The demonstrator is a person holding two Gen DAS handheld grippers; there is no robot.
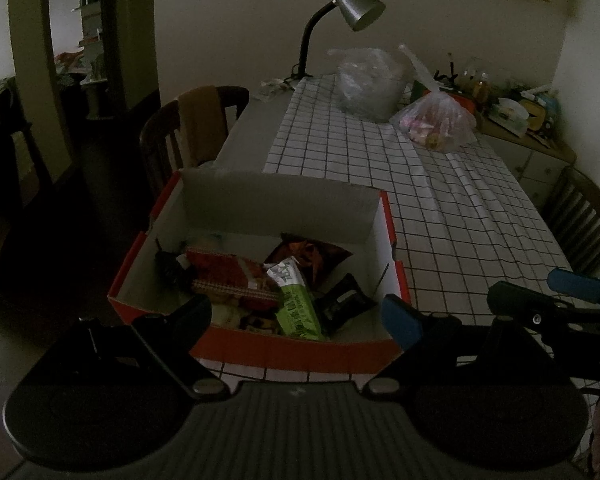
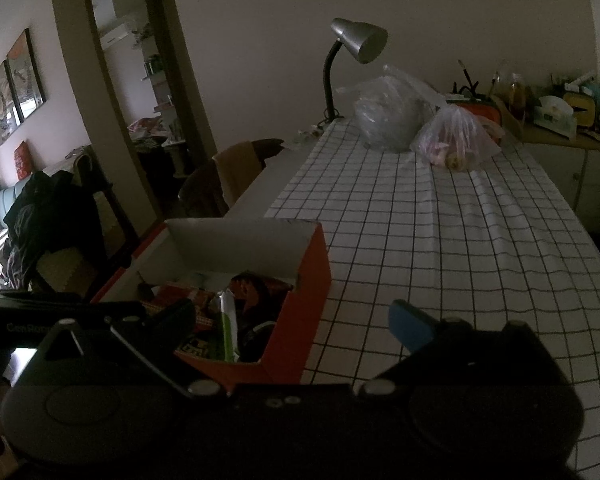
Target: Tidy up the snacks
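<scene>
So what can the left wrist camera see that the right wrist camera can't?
Only the left view shows the right gripper from the side, jaws open and empty, and a black packet in the box. Only the right view shows framed pictures on the far wall and clothes heaped on a chair. Both show the orange snack box, green bar, lamp and checked tablecloth.

We record a dim room with plain pale walls (image 2: 260, 40). A long table under a black-grid white tablecloth (image 2: 440, 240) runs to the far wall, where a silver gooseneck desk lamp (image 2: 358, 40) stands unlit. A wooden chair (image 1: 188, 128) draped with a tan cloth sits at the table's left side. A doorway (image 2: 140, 100) opens leftward; framed pictures (image 2: 12, 84) hang beyond. A cluttered sideboard (image 2: 560, 144) occupies the right.
</scene>
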